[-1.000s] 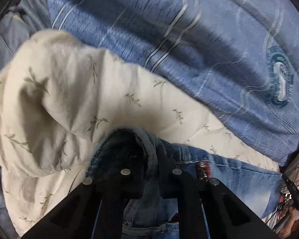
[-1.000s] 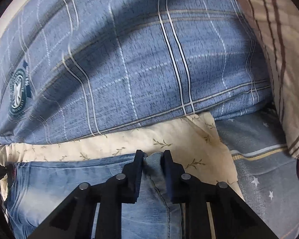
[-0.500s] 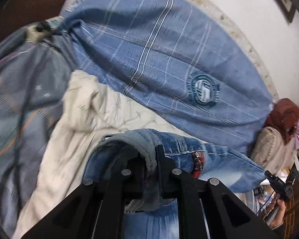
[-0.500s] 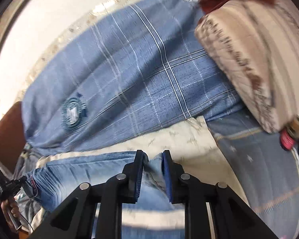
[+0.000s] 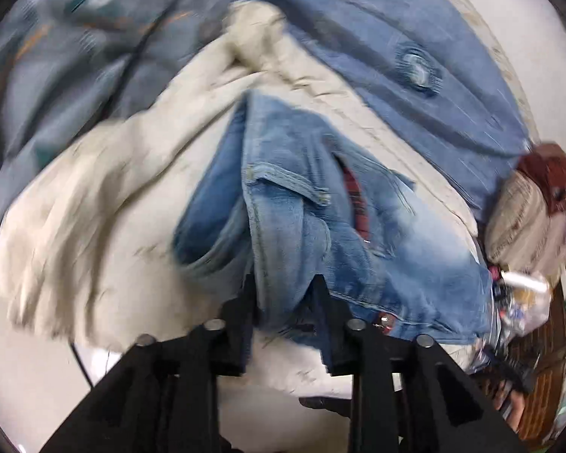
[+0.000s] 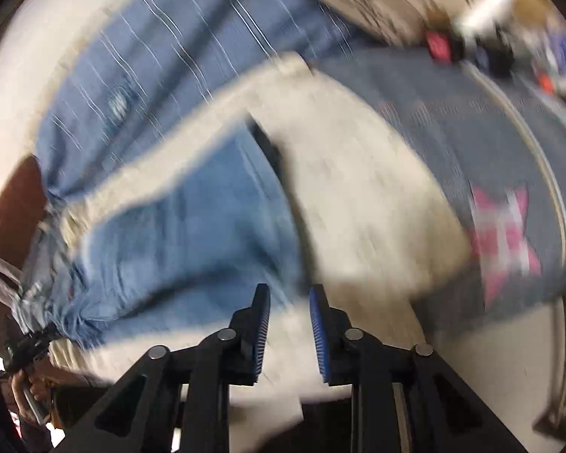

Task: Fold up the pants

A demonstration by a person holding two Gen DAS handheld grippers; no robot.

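We have just been opening both grippers, left gripper (image 5: 285, 307) and right gripper (image 6: 288, 321), letting the folded jeans (image 5: 320, 226) drop onto the cream sheet (image 5: 105, 204). Both now stand apart, gripping nothing. Next we judge the fold wants smoothing or another halving.

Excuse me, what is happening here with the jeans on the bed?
A person holding a two-finger gripper in each hand is folding faded blue denim jeans on a cream, leaf-printed cloth spread over a bed. The left gripper has denim between its jaws, which have just been opening. The right gripper has also just been opening; its blue pads stand apart, with nothing clearly pinched. The jeans lie doubled over, so one fold seems just laid down.
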